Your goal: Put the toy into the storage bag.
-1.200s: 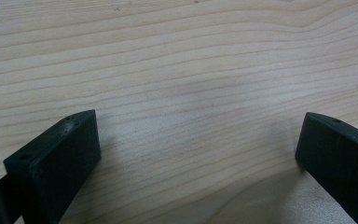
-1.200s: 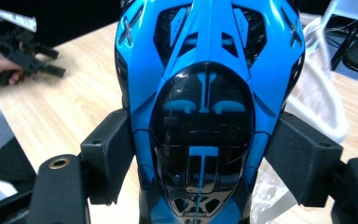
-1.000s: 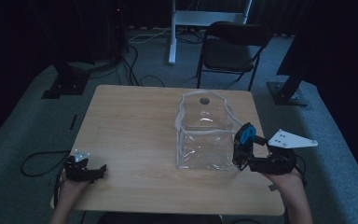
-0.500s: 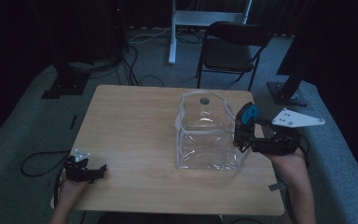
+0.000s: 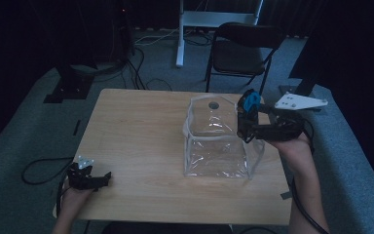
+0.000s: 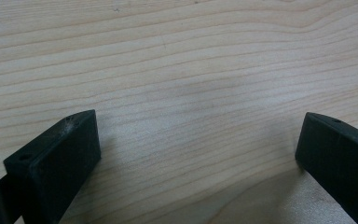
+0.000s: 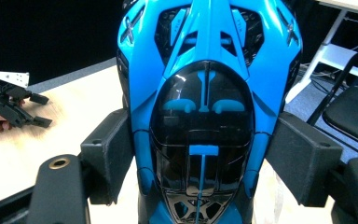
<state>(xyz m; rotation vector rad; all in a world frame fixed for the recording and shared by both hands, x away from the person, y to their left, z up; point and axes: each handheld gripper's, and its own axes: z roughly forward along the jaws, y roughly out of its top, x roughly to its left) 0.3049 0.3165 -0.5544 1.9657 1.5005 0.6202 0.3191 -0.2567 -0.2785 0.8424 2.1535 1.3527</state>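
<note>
Right gripper [image 5: 247, 122]: clamped on a blue and black toy car [image 7: 205, 107], pads pressed against both sides of its body; held in the air just above the right rim of the bag, level, jaws pointing toward the table's middle.
Toy car: off the table, gripped across its middle; in the high view [image 5: 249, 103] seen as a blue patch at the jaws' tip, over the bag's upper right corner; in the right gripper view nose or tail toward the camera, cannot tell which.
Bag [image 5: 219, 141]: clear plastic, square, standing open on the right half of the table; dark round spot [image 5: 214, 105] near its far edge, whether on the plastic or on the wood beneath cannot tell.
Left gripper [image 5: 103, 178]: released, jaws wide apart with bare wood between them; resting low at the near left corner of the table, well apart from the bag; seen also far off in the right gripper view [image 7: 39, 111].
Table [image 5: 141, 126]: light wood.
Chair [image 5: 238, 53]: dark, folding, on the floor behind the table's far edge.
</note>
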